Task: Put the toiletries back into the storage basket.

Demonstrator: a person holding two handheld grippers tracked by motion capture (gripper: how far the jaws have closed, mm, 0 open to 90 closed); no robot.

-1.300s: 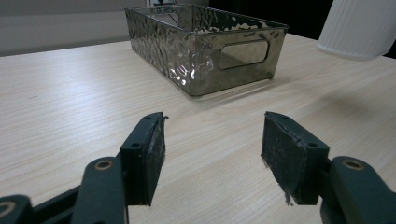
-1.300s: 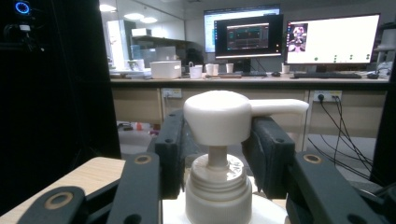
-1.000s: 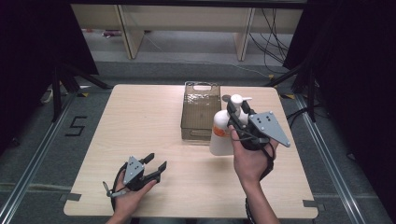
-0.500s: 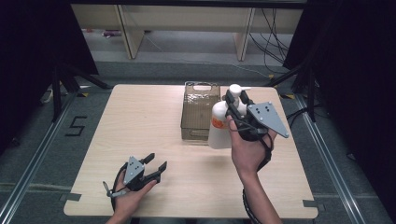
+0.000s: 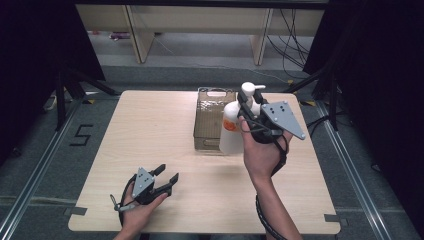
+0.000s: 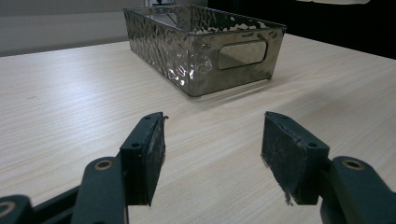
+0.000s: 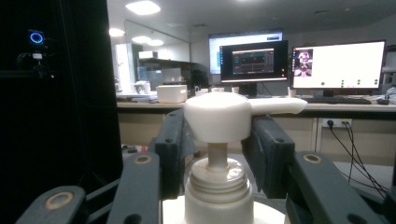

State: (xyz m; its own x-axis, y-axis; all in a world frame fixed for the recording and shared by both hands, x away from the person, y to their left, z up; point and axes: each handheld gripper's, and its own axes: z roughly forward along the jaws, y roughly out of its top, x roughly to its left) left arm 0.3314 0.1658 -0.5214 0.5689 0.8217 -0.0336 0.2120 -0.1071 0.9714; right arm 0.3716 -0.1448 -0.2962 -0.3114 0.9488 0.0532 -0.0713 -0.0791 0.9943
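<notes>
A white plastic pump bottle (image 5: pixel 233 126) is clamped at its neck by the right hand-held gripper (image 5: pixel 250 112), just right of a hammered metal basket (image 5: pixel 209 120). Lowering into it seems next. The left hand-held gripper (image 5: pixel 167 178) is held wide on the bench (image 5: pixel 150 125).

Left gripper (image 5: pixel 167 179) rests low, jaws apart; right gripper (image 5: pixel 248 107) raised, jaws clamped.

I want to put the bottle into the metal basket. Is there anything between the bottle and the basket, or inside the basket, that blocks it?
Nothing visible does. The pump bottle, held by the right gripper, is beside the basket at its right wall. What shows of the basket's inside looks empty; the floor is partly hidden.
</notes>
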